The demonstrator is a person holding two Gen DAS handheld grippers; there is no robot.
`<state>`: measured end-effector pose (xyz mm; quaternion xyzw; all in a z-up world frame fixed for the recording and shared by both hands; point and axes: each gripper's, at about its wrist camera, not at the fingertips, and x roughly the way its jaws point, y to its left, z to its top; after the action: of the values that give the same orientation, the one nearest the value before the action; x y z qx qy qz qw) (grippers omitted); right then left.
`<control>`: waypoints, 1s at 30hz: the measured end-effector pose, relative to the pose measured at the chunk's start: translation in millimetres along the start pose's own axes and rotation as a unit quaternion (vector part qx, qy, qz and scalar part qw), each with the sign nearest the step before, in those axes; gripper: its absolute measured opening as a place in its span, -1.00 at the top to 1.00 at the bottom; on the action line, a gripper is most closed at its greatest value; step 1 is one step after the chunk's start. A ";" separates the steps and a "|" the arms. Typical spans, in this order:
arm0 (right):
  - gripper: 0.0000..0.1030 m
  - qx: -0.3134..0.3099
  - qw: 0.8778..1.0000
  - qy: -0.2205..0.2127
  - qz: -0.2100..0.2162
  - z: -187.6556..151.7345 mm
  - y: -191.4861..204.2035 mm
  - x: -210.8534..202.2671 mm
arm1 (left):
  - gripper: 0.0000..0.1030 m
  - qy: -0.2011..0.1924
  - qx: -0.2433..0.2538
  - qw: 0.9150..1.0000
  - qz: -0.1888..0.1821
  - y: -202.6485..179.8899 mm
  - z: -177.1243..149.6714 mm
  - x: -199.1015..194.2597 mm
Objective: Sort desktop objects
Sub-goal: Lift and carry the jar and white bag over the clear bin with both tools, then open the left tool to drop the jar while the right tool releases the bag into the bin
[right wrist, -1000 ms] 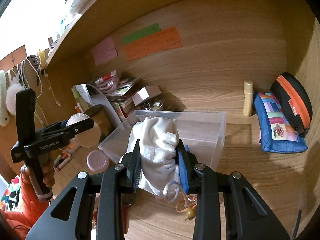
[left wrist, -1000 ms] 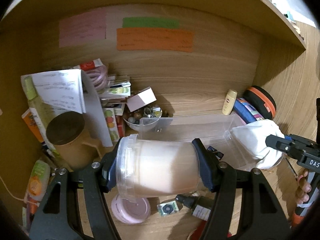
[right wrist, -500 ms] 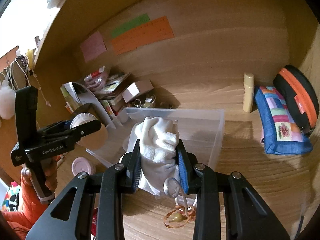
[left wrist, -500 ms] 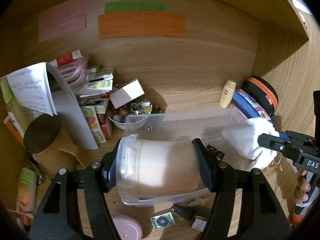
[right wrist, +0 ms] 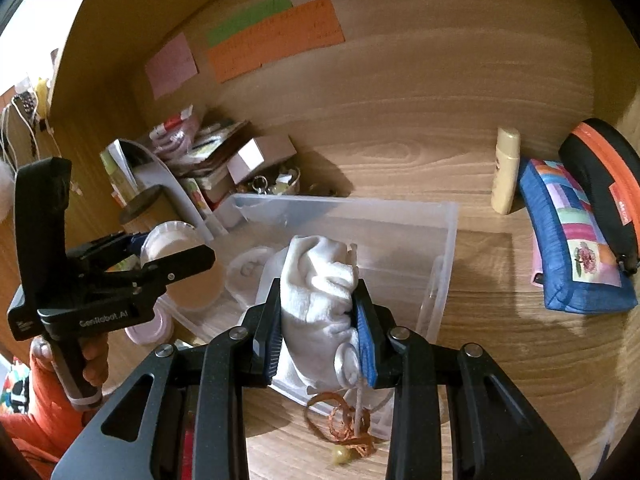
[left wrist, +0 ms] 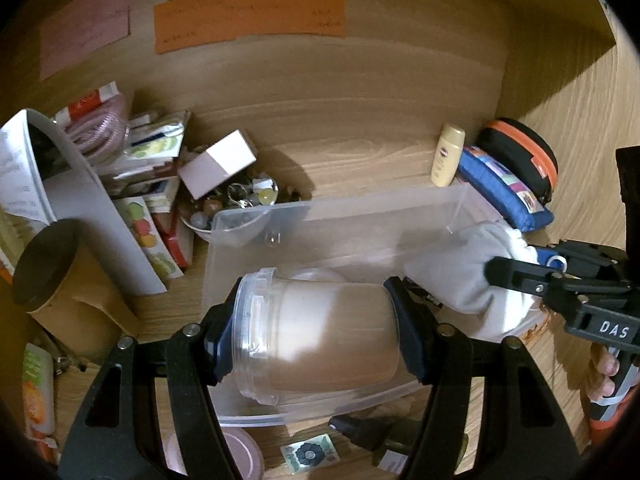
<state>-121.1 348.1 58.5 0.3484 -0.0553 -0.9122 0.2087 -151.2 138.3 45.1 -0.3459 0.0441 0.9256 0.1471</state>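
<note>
**Both hand-held grippers loaded, over the clear bin**

Left hand-held gripper (left wrist: 316, 338) is clamped on a translucent plastic jar (left wrist: 320, 340), held sideways, rim to the left, pads on its two ends. Jar sits above the near-left part of the clear plastic bin (left wrist: 360, 208); contact with the bin floor can't be told.

Right hand-held gripper (right wrist: 318, 322) is clamped on a bunched white cloth (right wrist: 320, 280), blue pads pressing both sides. Cloth hangs over the bin's near right end; a white loop dangles below it, just above an orange ribbon tangle (right wrist: 344, 424) lying on the bench (right wrist: 500, 360) against the bin's front wall.

Inside the bin: a white round lid (right wrist: 250, 270) on the floor, left of the cloth.

Around it:
- pale yellow bottle (right wrist: 506, 170) upright at the back wall
- blue patchwork pouch (right wrist: 576, 240) and black-orange case (right wrist: 604, 172) to the right, touching each other
- pink lid (left wrist: 244, 454) on the bench at the bin's front left
- pile of packets and boxes at the back left
</note>
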 end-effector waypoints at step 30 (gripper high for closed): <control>0.36 -0.077 0.995 0.023 -0.063 -12.3 20.4 23.3 | -0.28 0.048 0.000 0.999 -0.011 -3.7 -12.4 28.6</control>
<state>-121.6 320.4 40.1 0.3552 0.0423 -0.9167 0.1779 -162.8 146.4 17.1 -0.3905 0.0475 0.9062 0.1552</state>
